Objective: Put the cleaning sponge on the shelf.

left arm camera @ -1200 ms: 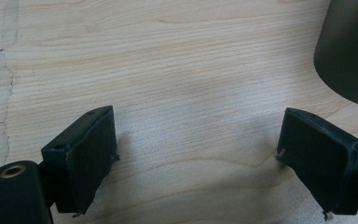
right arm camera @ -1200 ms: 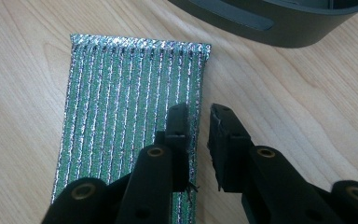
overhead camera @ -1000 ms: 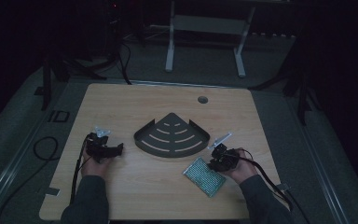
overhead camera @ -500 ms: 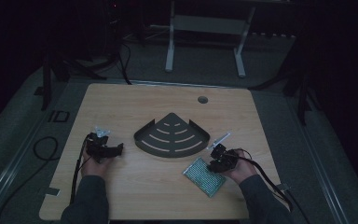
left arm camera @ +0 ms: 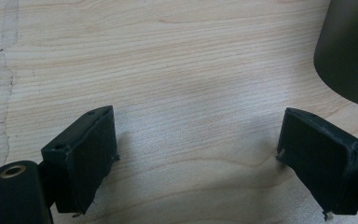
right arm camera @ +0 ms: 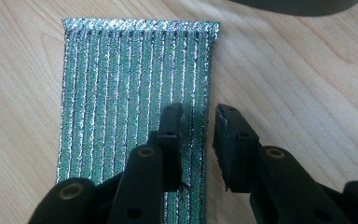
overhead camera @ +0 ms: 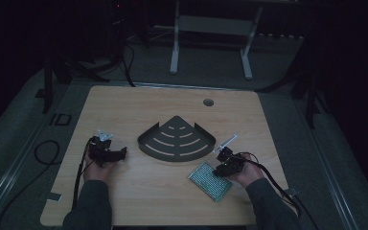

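Green glittery pad (right arm camera: pixel 135 98) flat on the wooden surface (overhead camera: pixel 134 191), near the front right edge, just in front of the dark corner tray (overhead camera: pixel 176 140) and apart from it. Right gripper (right arm camera: pixel 198 135) down over the pad's right border, one jaw above the foil stripes, the other just past the edge over bare wood. Jaws narrow but not closed, a small gap between them, having just opened a little; pad's edge lying under that gap, not pinched, no pad pressing on it.

Left gripper (left arm camera: pixel 196 144) well apart from the pad, at the left of the surface, jaws wide with only bare wood between them.

From the high view: whole layout, both hands (overhead camera: pixel 96 167) resting on the surface, tray in the middle, pad set askew beside the right gripper (overhead camera: pixel 225 163). From the right gripper view: striped weave and the jaw straddling the border, too small to read from above. From the left gripper view: curved tray wall (left arm camera: pixel 349 51) at upper right, near but not touching the jaw.
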A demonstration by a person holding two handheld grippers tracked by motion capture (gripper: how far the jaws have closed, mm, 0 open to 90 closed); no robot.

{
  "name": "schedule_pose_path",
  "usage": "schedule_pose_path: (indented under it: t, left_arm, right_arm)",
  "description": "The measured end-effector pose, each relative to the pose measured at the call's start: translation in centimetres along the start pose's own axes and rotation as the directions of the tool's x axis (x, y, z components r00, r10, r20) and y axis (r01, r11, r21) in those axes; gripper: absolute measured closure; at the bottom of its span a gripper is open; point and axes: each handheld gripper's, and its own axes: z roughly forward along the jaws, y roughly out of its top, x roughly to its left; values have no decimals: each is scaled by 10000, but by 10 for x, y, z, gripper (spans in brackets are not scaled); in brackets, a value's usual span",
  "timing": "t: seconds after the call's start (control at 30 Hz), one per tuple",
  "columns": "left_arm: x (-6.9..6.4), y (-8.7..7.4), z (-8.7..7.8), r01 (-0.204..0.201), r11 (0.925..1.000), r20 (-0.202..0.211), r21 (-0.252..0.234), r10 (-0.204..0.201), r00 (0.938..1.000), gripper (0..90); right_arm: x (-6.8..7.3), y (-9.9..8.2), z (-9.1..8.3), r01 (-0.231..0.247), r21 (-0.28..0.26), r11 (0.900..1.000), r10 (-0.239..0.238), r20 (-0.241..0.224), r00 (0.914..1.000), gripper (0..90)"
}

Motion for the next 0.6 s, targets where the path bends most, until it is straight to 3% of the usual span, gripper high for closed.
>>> schedule_pose_path:
  t: [0.27, 0.6]
  left_arm:
    - [0, 0, 0, -1, 10000, 1, 1, 1, 10000, 120]
    - [0, 0, 0, -1, 10000, 0, -2, 1, 10000, 120]
  right_arm:
    - [-6, 4, 2, -240, 325, 9992, 252, -377, 9990, 719]
    - [-13, 0, 3, -612, 152, 9980, 623, -920, 9938, 724]
